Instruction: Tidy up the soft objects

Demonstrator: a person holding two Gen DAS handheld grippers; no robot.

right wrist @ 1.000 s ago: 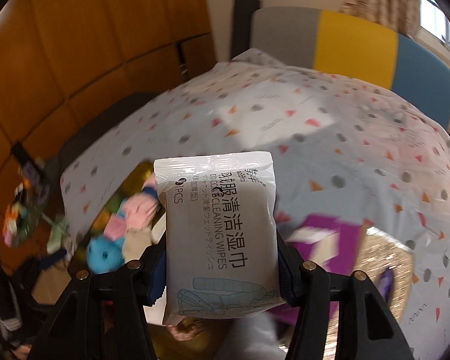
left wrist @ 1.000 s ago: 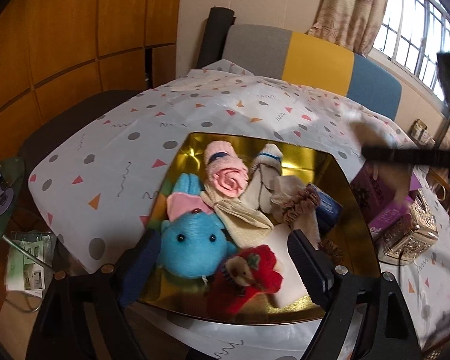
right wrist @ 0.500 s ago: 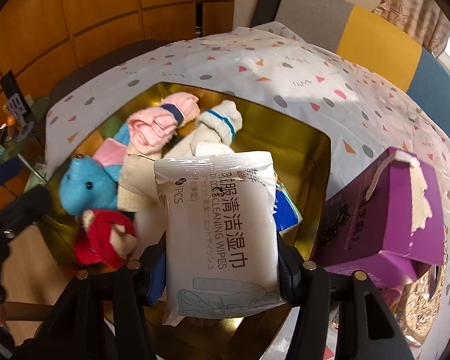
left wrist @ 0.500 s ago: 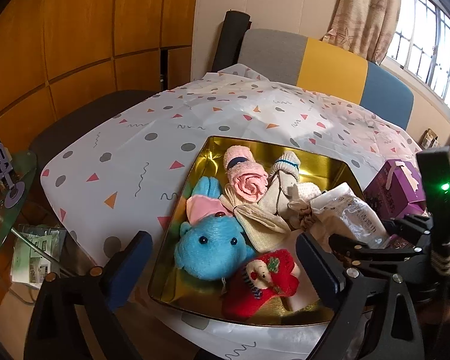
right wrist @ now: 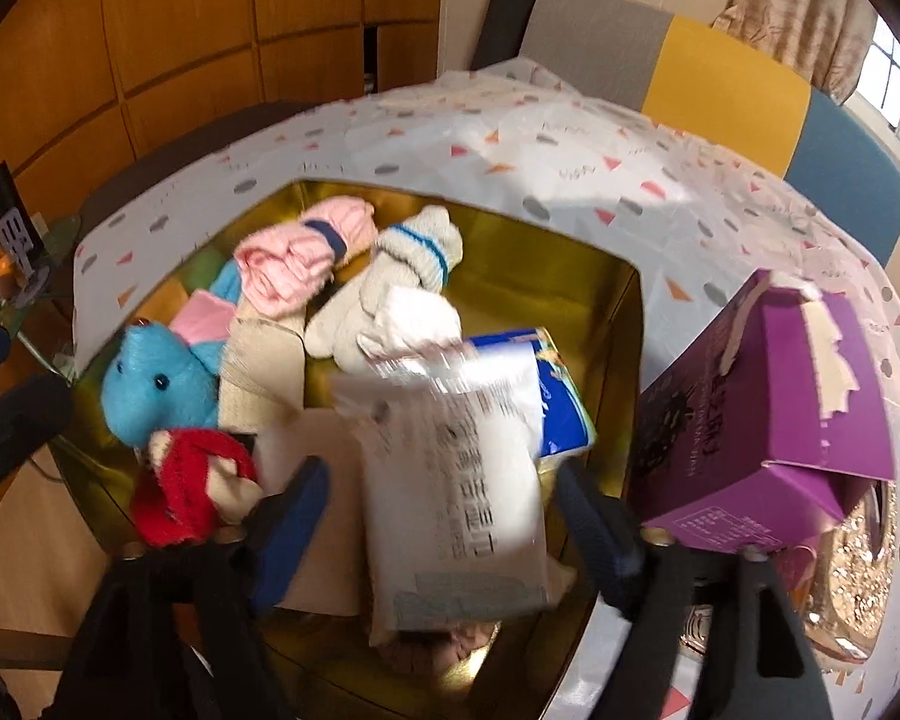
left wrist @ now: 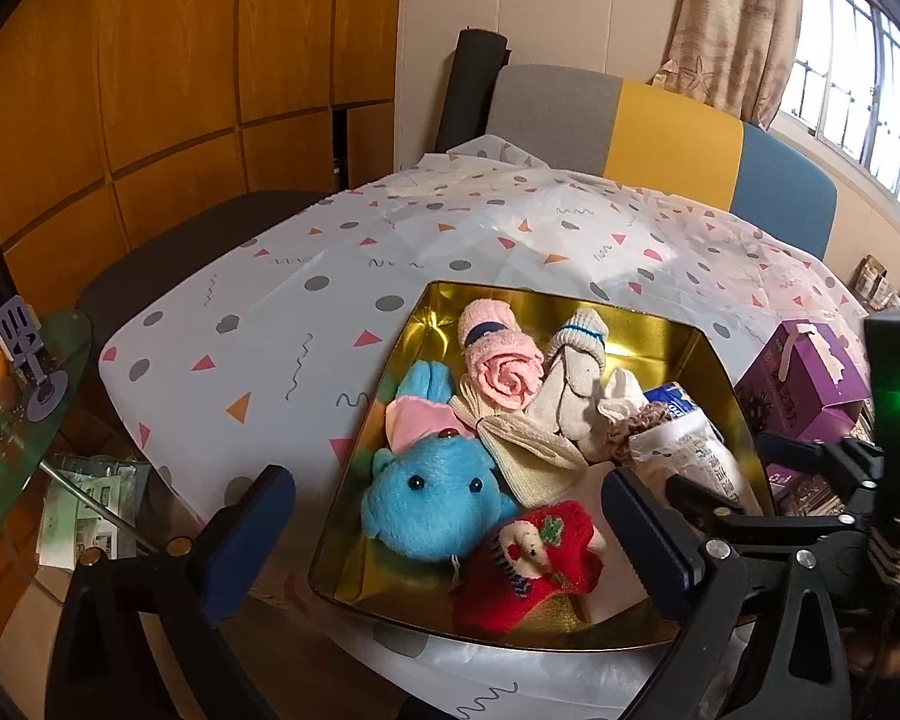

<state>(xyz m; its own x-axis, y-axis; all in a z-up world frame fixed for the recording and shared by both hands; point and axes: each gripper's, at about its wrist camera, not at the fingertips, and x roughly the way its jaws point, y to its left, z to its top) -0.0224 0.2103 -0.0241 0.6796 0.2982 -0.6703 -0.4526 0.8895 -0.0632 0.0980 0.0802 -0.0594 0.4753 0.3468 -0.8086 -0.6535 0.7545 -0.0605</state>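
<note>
Right gripper (right wrist: 444,510): jaws just spread wide, letting go of the white plastic wipes packet (right wrist: 456,480), which is blurred between them.
Left gripper (left wrist: 450,534): wide, empty, hovering clear.
Gold metal tin (right wrist: 600,300): collects the packet beside the blue plush toy (right wrist: 150,384).

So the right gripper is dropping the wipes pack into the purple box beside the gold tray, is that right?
Not quite: the wipes pack is going into the gold tray, not the purple box. The right wrist view shows the right gripper with jaws just opened, clear of the pack.

Right gripper (right wrist: 444,516) jaws just opened, wipes pack (right wrist: 456,480) loose between them over gold tin (right wrist: 618,312); purple box (right wrist: 768,420) at 3 o'clock.
</note>
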